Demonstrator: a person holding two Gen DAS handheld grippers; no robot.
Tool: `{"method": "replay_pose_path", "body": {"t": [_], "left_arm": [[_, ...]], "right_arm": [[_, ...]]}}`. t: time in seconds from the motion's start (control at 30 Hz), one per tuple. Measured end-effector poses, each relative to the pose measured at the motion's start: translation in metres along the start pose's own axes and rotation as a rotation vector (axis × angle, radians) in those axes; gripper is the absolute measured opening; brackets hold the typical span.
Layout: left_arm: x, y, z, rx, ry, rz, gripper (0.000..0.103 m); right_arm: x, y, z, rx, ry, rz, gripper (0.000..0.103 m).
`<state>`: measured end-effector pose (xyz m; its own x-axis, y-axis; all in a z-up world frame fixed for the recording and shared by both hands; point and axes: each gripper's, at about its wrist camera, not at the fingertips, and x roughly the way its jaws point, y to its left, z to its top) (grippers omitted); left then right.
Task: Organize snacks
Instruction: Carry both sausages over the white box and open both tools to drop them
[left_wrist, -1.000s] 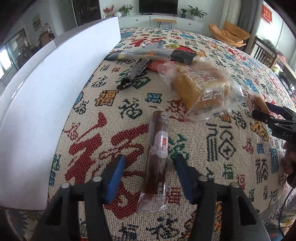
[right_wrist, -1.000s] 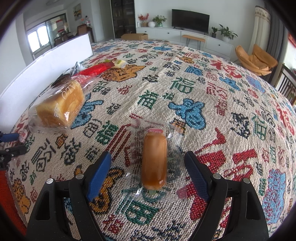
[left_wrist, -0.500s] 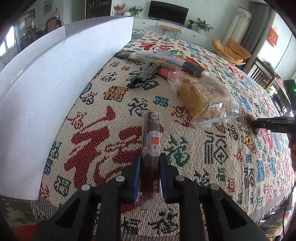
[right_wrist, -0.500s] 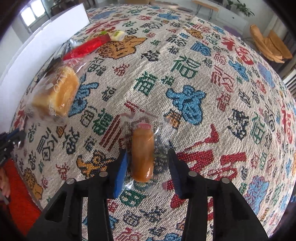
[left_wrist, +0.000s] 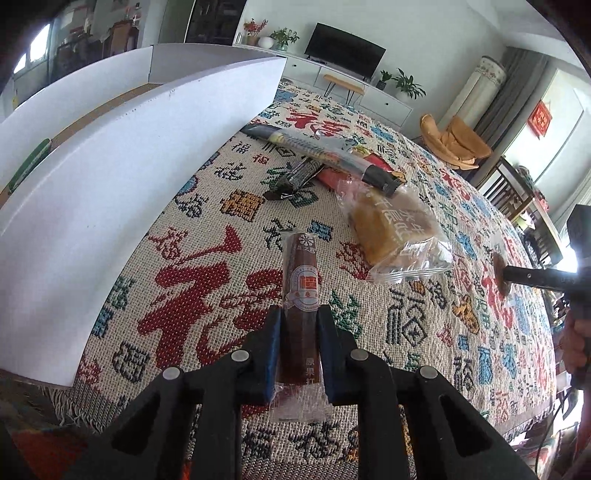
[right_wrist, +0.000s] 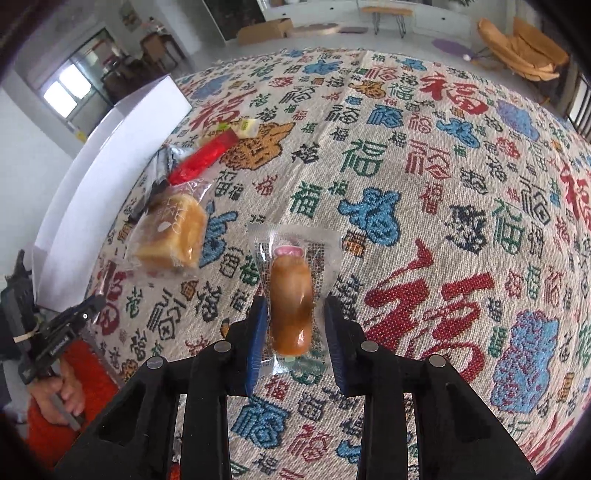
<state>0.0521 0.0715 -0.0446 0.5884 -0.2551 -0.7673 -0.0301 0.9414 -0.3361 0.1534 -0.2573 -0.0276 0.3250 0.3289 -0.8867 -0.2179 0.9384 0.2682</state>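
My left gripper (left_wrist: 298, 321) is shut on the near half of a dark red stick snack (left_wrist: 300, 280) in clear wrap, which points away over the patterned tablecloth (left_wrist: 207, 295). Its tail sticks out behind the pads. In the right wrist view my right gripper (right_wrist: 293, 314) is shut on an orange-brown sausage-shaped snack (right_wrist: 290, 291) in a clear wrapper, held a little above the cloth. Each gripper shows in the other's view: the right gripper (left_wrist: 517, 275) at the right edge, the left gripper (right_wrist: 70, 321) at the lower left with a hand on its grip.
A long white box (left_wrist: 129, 177) stands open along the table's left side. On the cloth lie a bagged bread slice (left_wrist: 395, 232), a long dark packet (left_wrist: 325, 155), a small dark bar (left_wrist: 295, 177) and a red packet (right_wrist: 207, 158). Chairs stand beyond the table.
Both grippers went from wide open around their snacks to shut on them. Both have since risen, and the box's open top has come into the left view.
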Motion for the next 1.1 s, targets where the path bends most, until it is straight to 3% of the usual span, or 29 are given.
{"method": "replay_pose_path", "body": {"t": [0.3, 0.47, 0.57, 0.63, 0.87, 0.93, 0.97, 1.0, 1.03, 1.07, 1.1], "left_arm": [[-0.035, 0.007, 0.006, -0.075, -0.037, -0.046, 0.019], [-0.086, 0.022, 0.034, -0.100, -0.139, -0.052, 0.019], [-0.116, 0.049, 0.056, -0.136, -0.198, -0.009, 0.019], [-0.130, 0.073, 0.071, -0.158, -0.225, 0.059, 0.019], [-0.149, 0.147, 0.100, -0.224, -0.243, 0.272, 0.019], [-0.149, 0.161, 0.102, -0.240, -0.244, 0.321, 0.020], [-0.148, 0.169, 0.102, -0.251, -0.249, 0.345, 0.023], [-0.149, 0.174, 0.101, -0.260, -0.246, 0.357, 0.041], [-0.149, 0.178, 0.100, -0.270, -0.239, 0.363, 0.058], [-0.150, 0.183, 0.098, -0.277, -0.251, 0.368, 0.081], [-0.154, 0.183, 0.094, -0.277, -0.282, 0.377, 0.088]], "right_arm": [[-0.008, 0.025, -0.002, -0.023, -0.027, 0.059, 0.033], [-0.019, 0.063, 0.015, -0.058, -0.072, 0.132, 0.033], [-0.024, 0.104, 0.036, -0.106, -0.096, 0.193, 0.033], [-0.027, 0.138, 0.054, -0.144, -0.115, 0.245, 0.033], [-0.023, 0.289, 0.099, -0.283, -0.175, 0.453, 0.036], [-0.013, 0.327, 0.101, -0.313, -0.174, 0.496, 0.046], [-0.006, 0.344, 0.101, -0.325, -0.175, 0.504, 0.057], [0.000, 0.358, 0.102, -0.334, -0.176, 0.503, 0.071], [0.006, 0.370, 0.102, -0.340, -0.180, 0.497, 0.074], [0.011, 0.379, 0.102, -0.341, -0.184, 0.488, 0.074], [0.015, 0.383, 0.103, -0.336, -0.183, 0.488, 0.074]]}}
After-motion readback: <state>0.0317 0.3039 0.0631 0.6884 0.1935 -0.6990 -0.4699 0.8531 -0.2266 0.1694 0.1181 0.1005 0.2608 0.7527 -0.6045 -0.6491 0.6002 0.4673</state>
